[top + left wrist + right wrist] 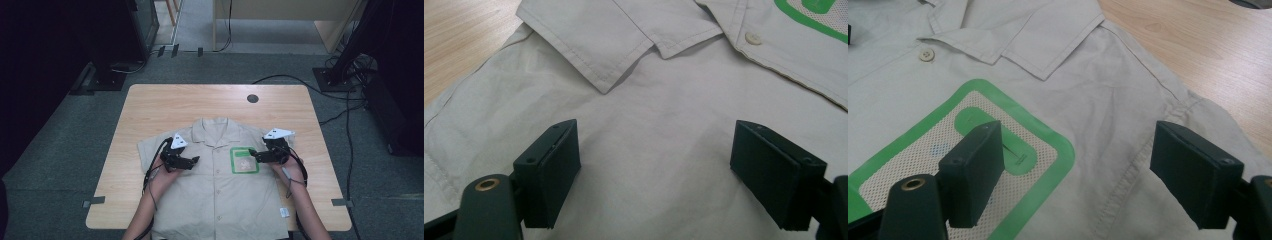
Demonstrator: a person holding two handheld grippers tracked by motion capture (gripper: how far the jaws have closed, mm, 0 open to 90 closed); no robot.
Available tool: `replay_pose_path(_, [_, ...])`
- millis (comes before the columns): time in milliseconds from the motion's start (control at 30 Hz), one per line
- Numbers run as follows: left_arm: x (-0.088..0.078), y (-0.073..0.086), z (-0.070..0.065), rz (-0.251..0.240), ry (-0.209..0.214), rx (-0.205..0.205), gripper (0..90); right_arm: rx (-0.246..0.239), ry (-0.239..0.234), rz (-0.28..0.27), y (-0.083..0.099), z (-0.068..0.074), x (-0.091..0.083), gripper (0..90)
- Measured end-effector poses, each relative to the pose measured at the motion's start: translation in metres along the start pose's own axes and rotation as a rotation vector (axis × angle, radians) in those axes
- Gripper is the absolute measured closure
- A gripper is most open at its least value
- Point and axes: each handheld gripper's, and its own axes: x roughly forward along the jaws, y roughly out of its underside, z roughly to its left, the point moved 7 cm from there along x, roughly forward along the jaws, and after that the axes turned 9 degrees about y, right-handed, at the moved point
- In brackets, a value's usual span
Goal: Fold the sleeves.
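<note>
A beige short-sleeved shirt (pixel 215 190) lies flat and buttoned on the wooden table (pixel 150 105), collar toward the far side. A green-edged mesh patch (pixel 244 160) sits on its chest. My left gripper (pixel 196 160) hovers over the shirt's left chest, jaws open, nothing between them; its own view shows the collar tip (pixel 604 80) ahead over plain cloth (pixel 654 150). My right gripper (pixel 251 154) hovers at the patch's right edge, jaws open and empty. In its view the patch (pixel 1013 150) lies under the left jaw and the shoulder seam (pixel 1128 170) runs between the jaws.
The table has a round cable hole (pixel 252 98) near its far edge and tape tabs (pixel 94 201) at the front corners. A small white tag (pixel 284 212) lies on the shirt's lower right. Cables (pixel 345 115) trail on the grey floor right of the table.
</note>
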Motion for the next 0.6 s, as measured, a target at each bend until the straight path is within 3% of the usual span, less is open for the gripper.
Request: replay_pose_path(600, [0.0, 0.0, 0.0, 0.0, 0.0, 0.0, 20.1, 0.013, 0.013, -0.012, 0.0, -0.012, -0.004, 21.2])
